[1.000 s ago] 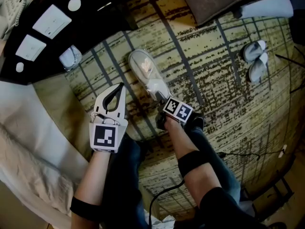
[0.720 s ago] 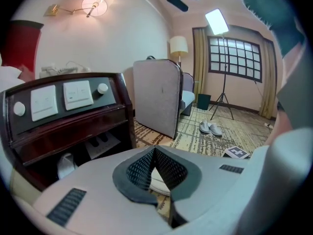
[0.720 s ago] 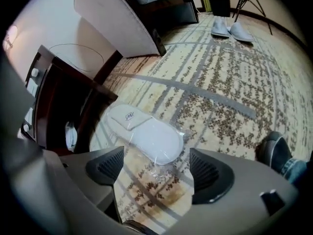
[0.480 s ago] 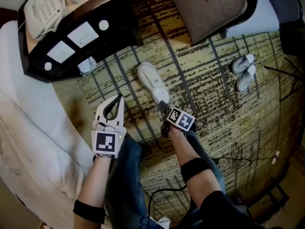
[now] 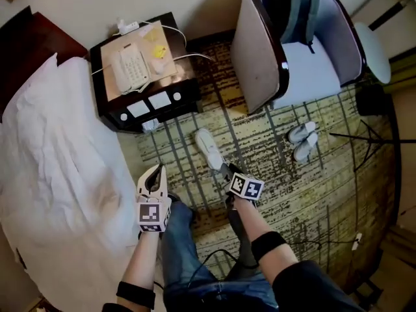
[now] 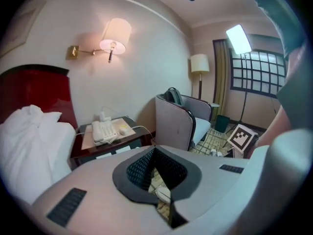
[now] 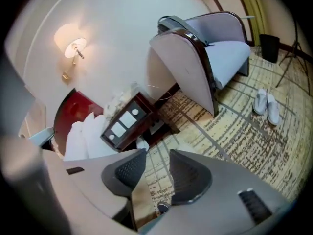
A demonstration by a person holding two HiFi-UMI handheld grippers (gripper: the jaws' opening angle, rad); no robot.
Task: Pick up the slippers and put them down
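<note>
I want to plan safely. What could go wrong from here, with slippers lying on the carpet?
The lone slipper lies just before the person's legs; a step could land on it. The black cable beside those legs might snag. The slipper pair lies near a stand; reaching there may bump it.

We see our left hand-held gripper, its grey jaws closed together and empty. Beyond it a dark wooden desk carries a white telephone, between a white-sheeted bed and a grey curved armchair. A cream-shaded wall lamp glows above.

Head view looks down; all share armchair
</note>
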